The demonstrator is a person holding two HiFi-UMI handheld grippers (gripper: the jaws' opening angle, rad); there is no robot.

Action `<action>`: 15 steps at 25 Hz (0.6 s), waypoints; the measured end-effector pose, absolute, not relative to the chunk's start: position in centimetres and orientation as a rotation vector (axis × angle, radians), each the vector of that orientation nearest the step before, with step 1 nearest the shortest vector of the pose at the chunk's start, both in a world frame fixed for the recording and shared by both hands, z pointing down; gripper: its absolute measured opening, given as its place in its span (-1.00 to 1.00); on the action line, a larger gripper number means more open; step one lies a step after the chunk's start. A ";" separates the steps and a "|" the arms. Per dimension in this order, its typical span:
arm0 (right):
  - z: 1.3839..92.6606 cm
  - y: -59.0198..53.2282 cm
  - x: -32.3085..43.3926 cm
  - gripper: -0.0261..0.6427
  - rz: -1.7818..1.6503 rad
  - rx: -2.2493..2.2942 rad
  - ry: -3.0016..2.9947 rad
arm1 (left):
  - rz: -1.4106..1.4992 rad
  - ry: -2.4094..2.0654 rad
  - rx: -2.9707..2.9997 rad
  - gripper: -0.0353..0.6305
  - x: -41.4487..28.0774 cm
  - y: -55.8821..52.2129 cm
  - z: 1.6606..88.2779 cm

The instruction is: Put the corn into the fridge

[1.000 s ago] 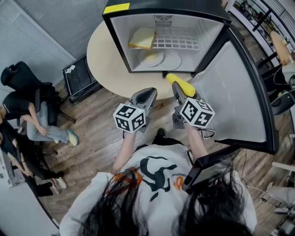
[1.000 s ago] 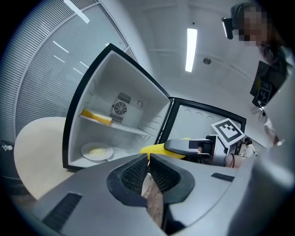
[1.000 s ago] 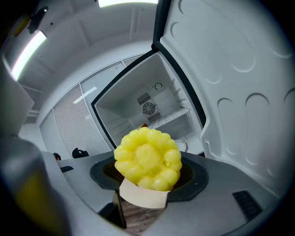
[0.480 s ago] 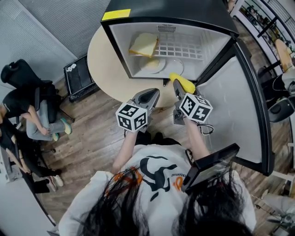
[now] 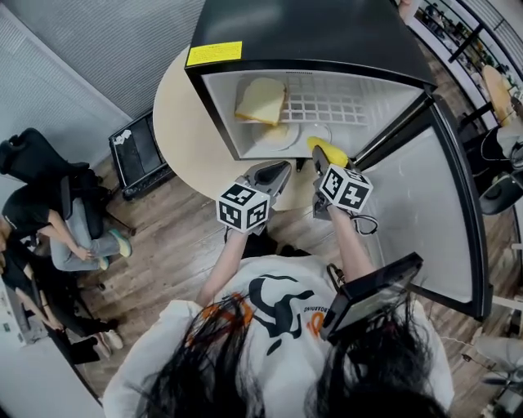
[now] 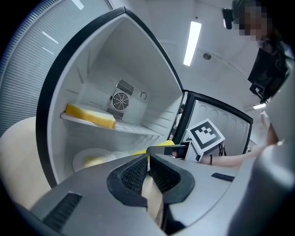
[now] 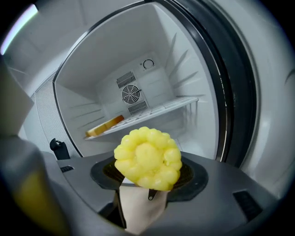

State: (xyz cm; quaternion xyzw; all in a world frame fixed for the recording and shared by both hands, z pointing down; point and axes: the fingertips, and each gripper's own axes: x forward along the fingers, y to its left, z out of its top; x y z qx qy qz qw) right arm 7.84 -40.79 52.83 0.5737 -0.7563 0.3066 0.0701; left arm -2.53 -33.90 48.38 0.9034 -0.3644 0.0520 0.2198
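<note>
Head view: a small black fridge (image 5: 310, 24) is standing on a round beige table (image 5: 184, 122), its door (image 5: 425, 204) swinging wide to the right. The table is resting on a wood-plank floor (image 5: 172, 237), with a grey panelled wall (image 5: 82, 49) running behind it. A black case (image 5: 139, 147) is lying on the floor beside the table, and a seated person (image 5: 57, 220) is occupying a chair at far left.

Inside, a slice of bread (image 5: 261, 100) is lying on the wire shelf (image 5: 327, 102), and a white plate (image 5: 282, 135) is sitting below it.

The right gripper (image 5: 320, 159) is clenching the corn (image 5: 327, 149) end-on between its pads, at the lower front edge of the fridge opening. The left gripper (image 5: 282, 166) is hovering just beside it, jaws pressed together on nothing.
</note>
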 end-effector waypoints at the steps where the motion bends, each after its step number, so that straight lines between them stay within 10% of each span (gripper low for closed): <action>1: 53.2 -41.3 7.9 -0.17 0.912 1.738 -2.257 | 0.154 -0.992 2.511 -0.86 -2.6 -34.2 48.5; 15: 56.7 -48.4 9.5 -0.17 0.741 1.848 -2.050 | 0.216 -0.860 2.555 -0.86 -3.6 -35.4 49.8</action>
